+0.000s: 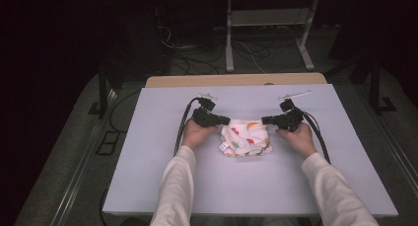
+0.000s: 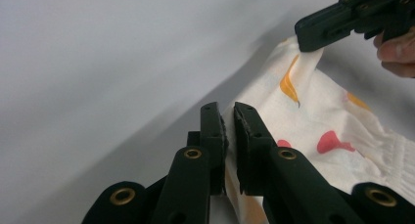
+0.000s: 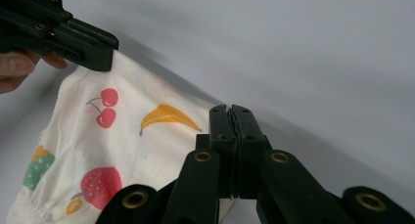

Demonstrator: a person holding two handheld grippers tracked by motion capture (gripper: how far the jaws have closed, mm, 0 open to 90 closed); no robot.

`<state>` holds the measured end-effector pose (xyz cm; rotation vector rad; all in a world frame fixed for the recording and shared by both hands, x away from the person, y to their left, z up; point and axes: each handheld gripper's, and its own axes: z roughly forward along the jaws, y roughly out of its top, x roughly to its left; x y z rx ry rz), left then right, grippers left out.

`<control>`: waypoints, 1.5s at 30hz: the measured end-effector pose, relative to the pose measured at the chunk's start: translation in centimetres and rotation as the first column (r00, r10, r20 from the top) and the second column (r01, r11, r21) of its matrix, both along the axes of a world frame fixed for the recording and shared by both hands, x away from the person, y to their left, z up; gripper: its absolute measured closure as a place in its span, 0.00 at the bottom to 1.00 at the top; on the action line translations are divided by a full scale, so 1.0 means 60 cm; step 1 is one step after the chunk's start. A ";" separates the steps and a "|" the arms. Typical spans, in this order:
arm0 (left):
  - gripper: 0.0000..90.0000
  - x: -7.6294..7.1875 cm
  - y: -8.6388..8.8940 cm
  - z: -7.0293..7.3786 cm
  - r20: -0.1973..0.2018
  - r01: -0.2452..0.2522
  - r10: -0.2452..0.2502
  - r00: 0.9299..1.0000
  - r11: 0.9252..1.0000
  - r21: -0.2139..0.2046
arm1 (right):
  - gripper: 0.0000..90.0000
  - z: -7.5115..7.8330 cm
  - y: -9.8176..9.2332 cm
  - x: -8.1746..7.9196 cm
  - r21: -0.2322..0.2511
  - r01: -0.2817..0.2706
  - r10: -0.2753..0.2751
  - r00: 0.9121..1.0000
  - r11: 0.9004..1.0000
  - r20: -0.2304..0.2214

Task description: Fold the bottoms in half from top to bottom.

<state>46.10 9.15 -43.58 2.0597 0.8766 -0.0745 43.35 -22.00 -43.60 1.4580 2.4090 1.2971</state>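
Note:
A small white cloth (image 1: 246,137) printed with fruit lies folded at the middle of the grey table (image 1: 148,176). My left gripper (image 1: 226,120) is shut on the cloth's far left corner, and my right gripper (image 1: 265,120) is shut on its far right corner. In the left gripper view the black jaws (image 2: 229,117) pinch the cloth's edge (image 2: 313,111), with the other gripper (image 2: 313,35) clamped on the opposite corner. In the right gripper view the jaws (image 3: 230,111) are pressed together on the cloth (image 3: 93,145), and the other gripper (image 3: 100,50) holds its far corner.
Cables trail from both grippers (image 1: 180,132) across the table. A wooden edge (image 1: 236,80) runs behind the table's far side. Desk legs (image 1: 229,43) and wires lie on the dark floor beyond.

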 end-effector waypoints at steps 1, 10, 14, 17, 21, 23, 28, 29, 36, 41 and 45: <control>0.92 0.003 0.001 -0.001 -0.002 0.000 0.000 1.000 1.000 0.001 | 0.97 -0.001 0.001 0.001 0.005 0.003 -0.003 1.000 1.000 0.000; 0.92 0.016 -0.001 -0.005 0.022 -0.003 0.003 1.000 1.000 -0.004 | 0.97 -0.010 0.005 0.012 0.014 0.034 -0.035 0.999 0.999 0.019; 0.92 0.020 0.001 -0.004 0.035 -0.016 0.016 0.999 1.000 -0.003 | 0.97 -0.012 0.005 0.017 0.024 0.043 -0.043 0.999 0.999 0.027; 0.92 0.024 0.001 0.001 0.041 -0.021 0.021 0.999 1.000 0.005 | 0.97 -0.012 0.008 0.022 0.027 0.050 -0.051 0.998 0.998 0.037; 0.92 0.026 0.003 0.005 0.047 -0.029 0.029 0.998 1.000 0.004 | 0.97 -0.012 0.010 0.026 0.041 0.067 -0.069 0.996 0.997 0.057; 0.92 0.028 0.005 0.006 0.041 -0.037 0.037 0.998 0.999 0.006 | 0.97 -0.014 0.012 0.026 0.046 0.075 -0.078 0.995 0.996 0.057; 0.87 0.029 0.004 0.005 0.054 -0.058 0.057 0.997 0.998 0.011 | 0.96 -0.018 0.015 0.028 0.072 0.097 -0.101 0.994 0.993 0.050; 0.82 0.029 0.004 0.005 0.055 -0.072 0.071 0.996 0.997 0.009 | 0.94 -0.019 0.015 0.028 0.077 0.100 -0.104 0.993 0.992 0.049; 0.46 0.026 0.011 0.007 0.051 -0.139 0.138 0.989 0.990 0.007 | 0.59 -0.022 0.007 0.032 0.115 0.099 -0.106 0.993 0.988 0.049; 0.25 0.021 0.014 0.008 0.050 -0.133 0.132 0.990 0.991 0.001 | 0.32 -0.019 0.001 0.031 0.097 0.077 -0.084 0.994 0.992 0.069; 0.07 0.019 0.015 0.009 0.032 -0.138 0.138 0.990 0.990 0.003 | 0.13 -0.012 -0.005 0.028 0.082 0.059 -0.066 0.994 0.995 0.087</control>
